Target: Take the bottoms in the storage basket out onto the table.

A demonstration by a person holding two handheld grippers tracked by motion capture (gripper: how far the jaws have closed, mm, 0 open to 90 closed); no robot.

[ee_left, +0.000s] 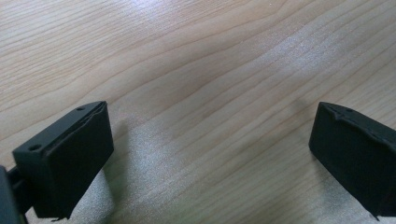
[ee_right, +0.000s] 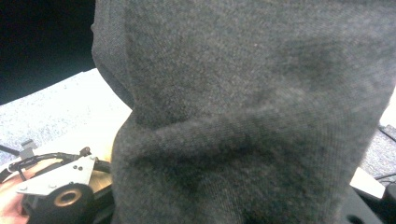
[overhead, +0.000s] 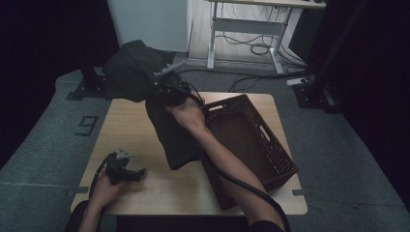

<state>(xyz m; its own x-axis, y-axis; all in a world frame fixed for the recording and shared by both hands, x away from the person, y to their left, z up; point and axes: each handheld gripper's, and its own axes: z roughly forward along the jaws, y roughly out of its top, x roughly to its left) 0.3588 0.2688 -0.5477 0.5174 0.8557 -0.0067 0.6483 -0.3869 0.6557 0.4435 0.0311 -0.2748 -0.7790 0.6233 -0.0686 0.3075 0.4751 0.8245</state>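
A dark cloth [overhead: 159, 111] is held aloft by the right gripper [overhead: 169, 92], clamped on its upper part, with the bulk hanging below and the woven basket [overhead: 270, 145] just to its right. The left gripper [overhead: 126, 173] rests low on the table [overhead: 130, 125], jaws apart and empty, well apart from the cloth. For a clean lowering, the hanging hem should be cleared over the basket rim before release

Light wooden table [overhead: 145, 123] on grey carpet, dark brown woven basket [overhead: 251, 140] standing along its right edge, left gripper [overhead: 126, 173] resting near its front left corner.
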